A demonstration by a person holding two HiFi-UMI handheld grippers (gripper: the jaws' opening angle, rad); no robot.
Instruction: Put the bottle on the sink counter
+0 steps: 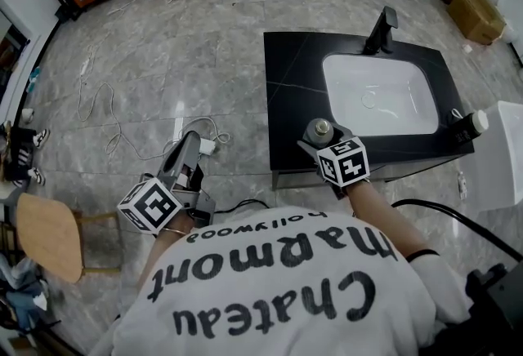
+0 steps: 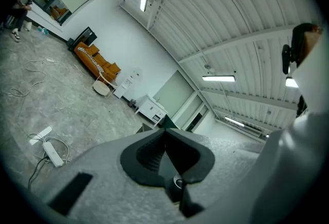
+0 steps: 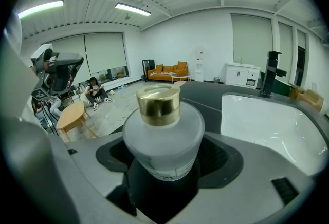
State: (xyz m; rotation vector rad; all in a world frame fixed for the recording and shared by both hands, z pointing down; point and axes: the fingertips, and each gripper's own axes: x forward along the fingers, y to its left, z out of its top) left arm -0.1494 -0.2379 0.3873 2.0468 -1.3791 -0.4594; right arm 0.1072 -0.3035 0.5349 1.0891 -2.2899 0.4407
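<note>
R gripper (image 3: 165, 166) pinches upright bottle (image 3: 163, 135), 11 o'clock of its cube (image 1: 343, 162), over sink counter (image 1: 294, 85) edge; L gripper (image 2: 165, 138) jaws pressed together.

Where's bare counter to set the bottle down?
Widest bare patch: black counter left of the white basin, by the bottle in the right hand-held gripper; the front strip is narrow. Crowded: faucet behind the basin, small dark bottle at the right end.
</note>
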